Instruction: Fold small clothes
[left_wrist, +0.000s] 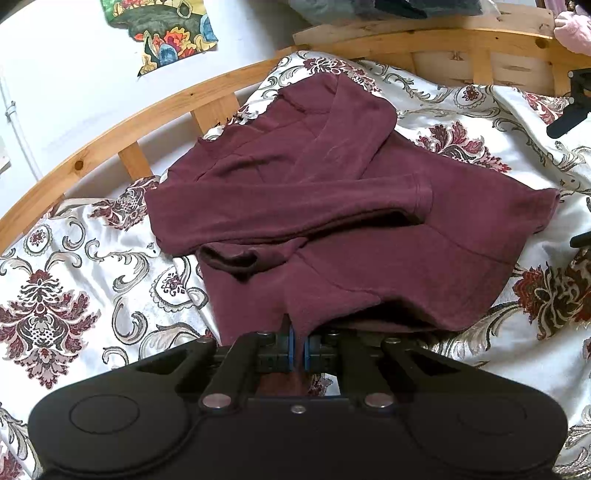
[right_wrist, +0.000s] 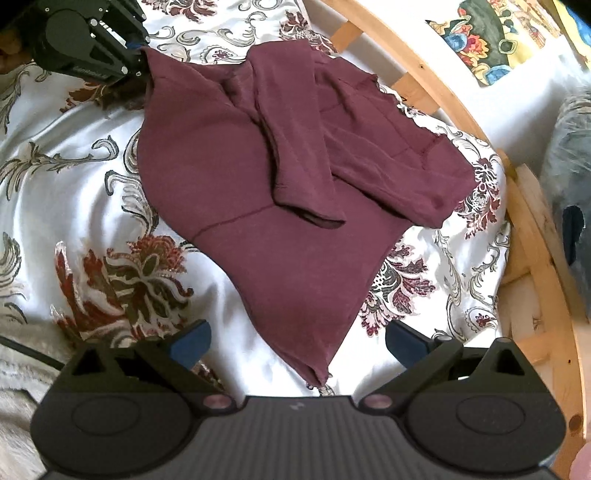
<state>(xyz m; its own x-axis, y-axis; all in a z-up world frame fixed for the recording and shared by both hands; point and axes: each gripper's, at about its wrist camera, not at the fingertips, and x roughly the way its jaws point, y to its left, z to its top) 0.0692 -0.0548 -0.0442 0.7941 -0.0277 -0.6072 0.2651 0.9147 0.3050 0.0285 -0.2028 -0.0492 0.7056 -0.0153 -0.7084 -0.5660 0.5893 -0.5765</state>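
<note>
On the bed (left_wrist: 480, 110), the shirt (left_wrist: 332, 206) has sleeves folded in; left tongs (left_wrist: 299, 350) pinch its hem, right tongs (right_wrist: 295, 347) gape before its other corner, body unfolded.

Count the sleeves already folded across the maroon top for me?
2. One sleeve lies across the middle of the maroon top, its cuff near the middle. The other sleeve comes down from the far shoulder, crossing under it. None seems hidden.

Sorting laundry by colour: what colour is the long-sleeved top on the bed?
Plain maroon top, seen best in the left wrist view.
</note>
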